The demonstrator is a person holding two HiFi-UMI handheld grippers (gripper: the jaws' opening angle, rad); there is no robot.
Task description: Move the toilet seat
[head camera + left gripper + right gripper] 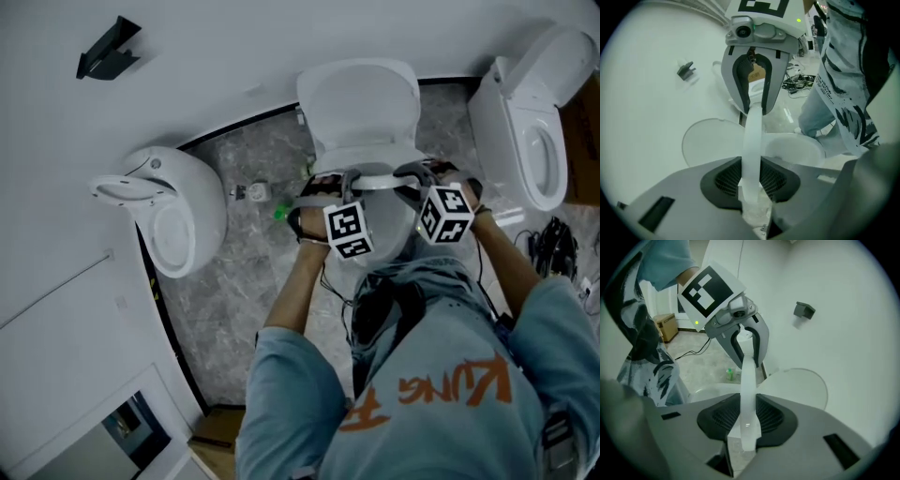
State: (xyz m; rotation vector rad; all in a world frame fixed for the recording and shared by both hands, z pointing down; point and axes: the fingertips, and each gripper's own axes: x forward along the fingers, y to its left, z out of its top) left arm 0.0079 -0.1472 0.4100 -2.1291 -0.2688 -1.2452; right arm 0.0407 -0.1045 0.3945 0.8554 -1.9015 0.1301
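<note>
This looks like a room for showing or trying out toilets, more than a bathroom in a home. Three white toilets stand side by side out in the open along one plain white wall (216, 56): a middle toilet (361, 103), a left toilet (173, 211) and a right toilet (530, 131). The floor (234, 281) is grey stone, and on it are a brown cardboard box (220, 427), a heap of black cables (553, 244) near the right toilet and a small green bottle (281, 213) near the middle one
</note>
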